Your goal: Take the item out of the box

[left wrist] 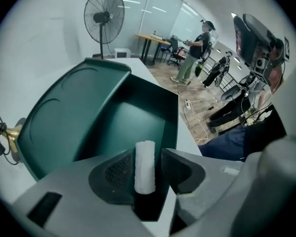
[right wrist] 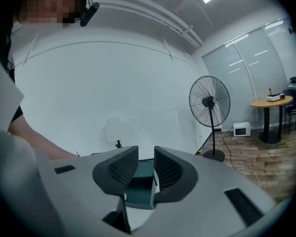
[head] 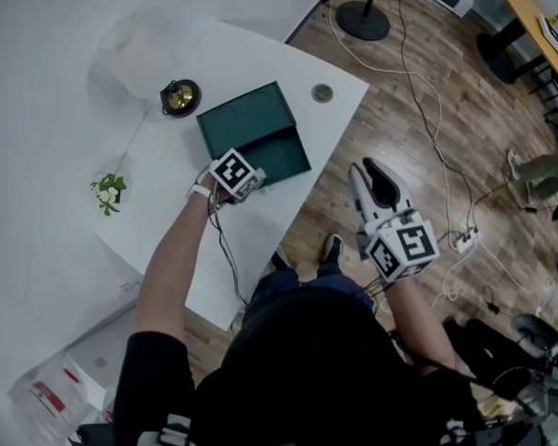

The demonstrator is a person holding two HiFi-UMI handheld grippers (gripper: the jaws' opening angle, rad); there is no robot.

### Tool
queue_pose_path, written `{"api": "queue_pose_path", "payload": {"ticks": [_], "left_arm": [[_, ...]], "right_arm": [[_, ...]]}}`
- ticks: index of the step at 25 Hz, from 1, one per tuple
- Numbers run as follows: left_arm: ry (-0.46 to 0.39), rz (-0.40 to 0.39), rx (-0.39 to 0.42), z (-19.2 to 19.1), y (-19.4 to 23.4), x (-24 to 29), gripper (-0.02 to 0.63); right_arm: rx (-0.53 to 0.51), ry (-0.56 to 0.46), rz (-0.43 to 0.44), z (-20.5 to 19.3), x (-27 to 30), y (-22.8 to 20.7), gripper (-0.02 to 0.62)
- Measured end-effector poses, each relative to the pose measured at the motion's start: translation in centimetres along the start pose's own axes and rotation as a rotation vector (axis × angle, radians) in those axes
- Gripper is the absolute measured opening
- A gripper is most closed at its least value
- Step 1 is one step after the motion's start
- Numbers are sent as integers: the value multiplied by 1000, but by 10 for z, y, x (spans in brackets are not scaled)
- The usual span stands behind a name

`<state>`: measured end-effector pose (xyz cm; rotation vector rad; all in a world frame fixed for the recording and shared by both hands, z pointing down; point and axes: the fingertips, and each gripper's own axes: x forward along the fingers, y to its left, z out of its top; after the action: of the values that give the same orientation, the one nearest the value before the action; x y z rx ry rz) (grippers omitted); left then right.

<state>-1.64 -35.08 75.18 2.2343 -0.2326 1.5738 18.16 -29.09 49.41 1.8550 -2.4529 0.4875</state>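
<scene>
A dark green box point(head: 251, 124) lies open on the white table point(head: 158, 240). My left gripper point(head: 246, 182) reaches down at the box's near edge, its tips hidden under its marker cube. In the left gripper view a small white roll point(left wrist: 144, 167) stands between the jaws of my left gripper point(left wrist: 148, 162). The roll touches the left pad and a thin dark gap shows at the right pad. The box's inside point(left wrist: 133, 117) lies just beyond. My right gripper point(head: 365, 170) hangs over the wooden floor, right of the table. My right gripper point(right wrist: 145, 169) is open with nothing between its jaws.
A brass object point(head: 179, 98) sits behind the box and a small flower sprig point(head: 107, 191) lies at the table's left. Cables and a power strip point(head: 463, 242) trail over the floor. A standing fan point(left wrist: 104, 16) and a person point(left wrist: 195, 53) are farther off.
</scene>
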Motion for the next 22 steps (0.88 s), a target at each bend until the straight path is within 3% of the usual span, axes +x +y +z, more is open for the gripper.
{"api": "queue_pose_path", "payload": {"ticks": [8, 12, 14, 16, 19, 21, 22], "left_arm": [[179, -24, 25, -13, 5, 29, 148], [221, -38, 6, -18, -2, 29, 126], [212, -51, -18, -19, -8, 25, 124], [178, -13, -10, -16, -2, 24, 124], [168, -27, -68, -19, -16, 9, 124], [113, 26, -58, -11, -11, -2, 124], [124, 15, -86, -16, -17, -6, 124]], "right_arm": [[27, -10, -36, 2, -8, -24, 98], [34, -7, -36, 1, -10, -25, 94], [34, -7, -32, 1, -11, -25, 91], [32, -9, -26, 3, -11, -25, 89], [31, -7, -13, 4, -12, -22, 86], [28, -6, -1, 5, -12, -18, 83], [25, -6, 6, 5, -12, -16, 83]]}}
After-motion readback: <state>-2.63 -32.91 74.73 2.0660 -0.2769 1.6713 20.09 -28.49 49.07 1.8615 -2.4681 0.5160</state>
